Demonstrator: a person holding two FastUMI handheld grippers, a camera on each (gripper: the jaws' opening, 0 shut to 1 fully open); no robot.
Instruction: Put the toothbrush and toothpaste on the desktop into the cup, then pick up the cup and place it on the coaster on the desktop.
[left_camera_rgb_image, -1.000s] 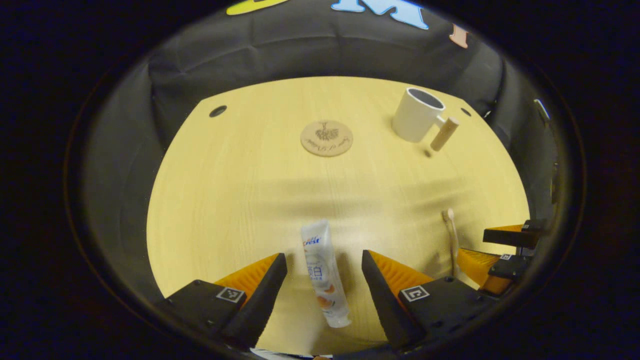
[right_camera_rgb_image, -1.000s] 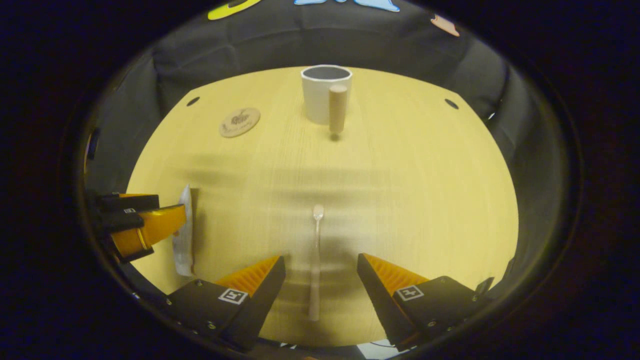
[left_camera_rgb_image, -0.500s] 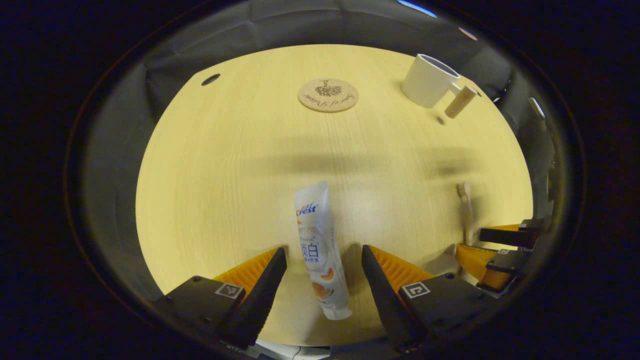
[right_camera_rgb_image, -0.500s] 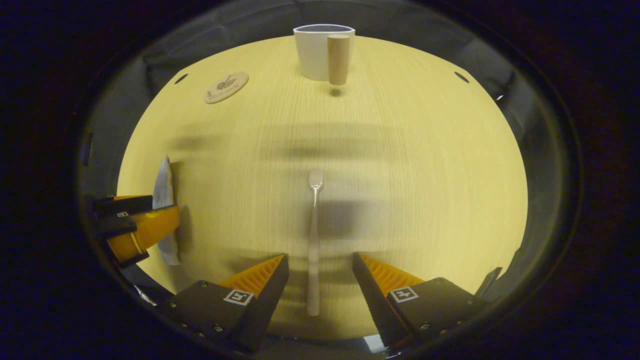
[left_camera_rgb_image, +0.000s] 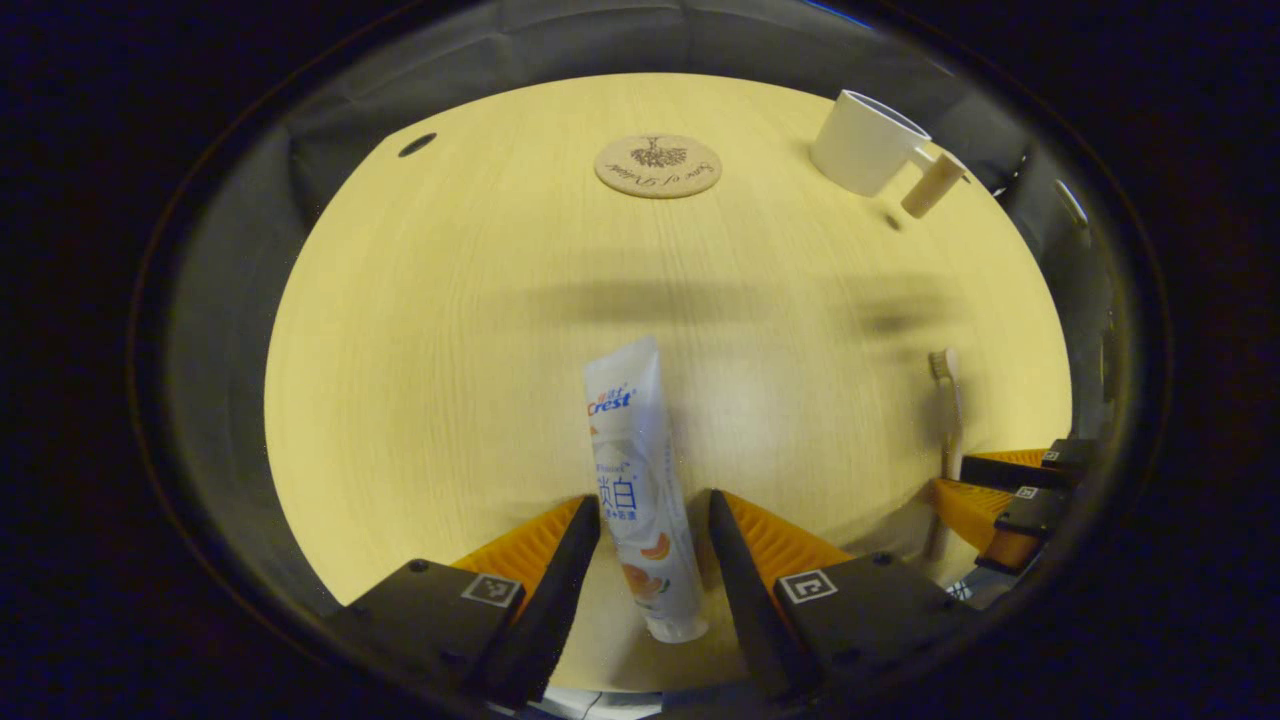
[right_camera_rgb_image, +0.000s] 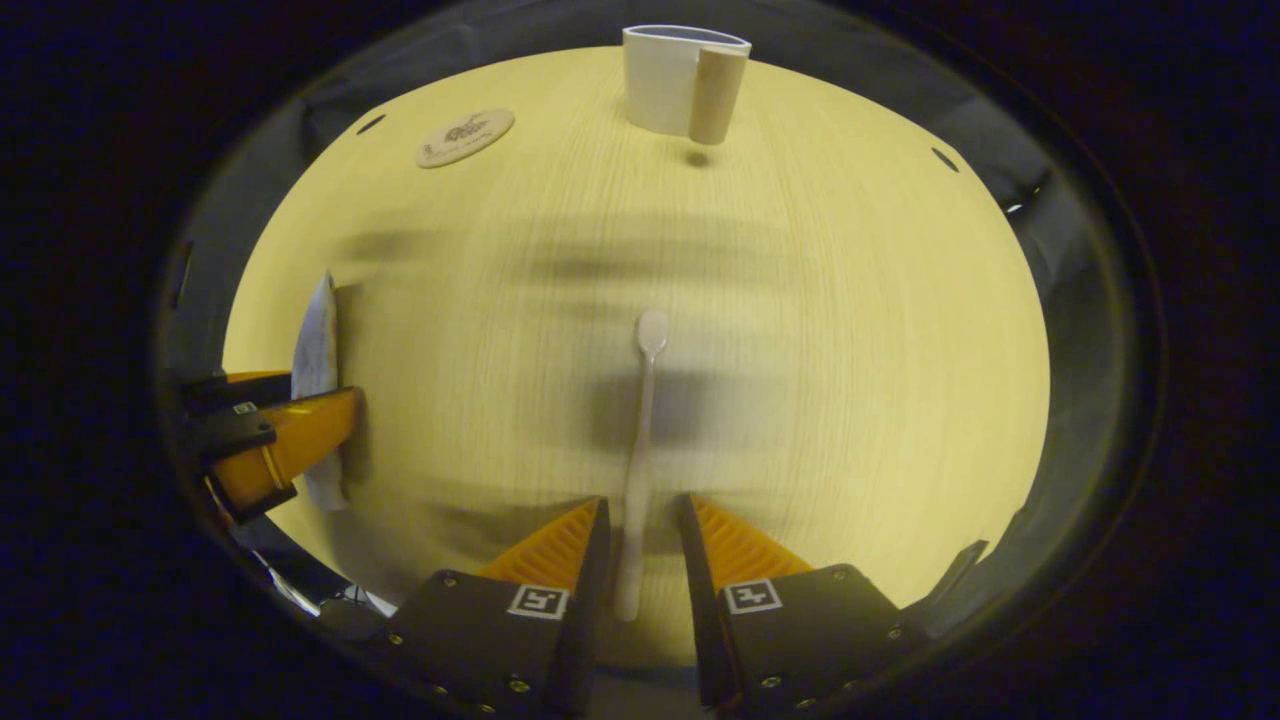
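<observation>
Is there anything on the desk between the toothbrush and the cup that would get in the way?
Nothing visible does. From the toothbrush between the right gripper fingers, bare desktop runs up to the cup.

The left gripper (left_camera_rgb_image: 652, 520) straddles the toothpaste (left_camera_rgb_image: 638, 488) lying on the desktop (left_camera_rgb_image: 450, 330), fingers close on either side, with coaster (left_camera_rgb_image: 657, 166) and cup (left_camera_rgb_image: 868, 156) far ahead.

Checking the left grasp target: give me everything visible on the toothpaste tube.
The toothpaste tube is white soft-looking plastic with blue lettering and orange fruit artwork. It lies flat on the wooden desktop, crimped end away, cap end toward the camera. The left gripper straddles its lower half, fingers narrowed to its sides; firm contact isn't clear.
</observation>
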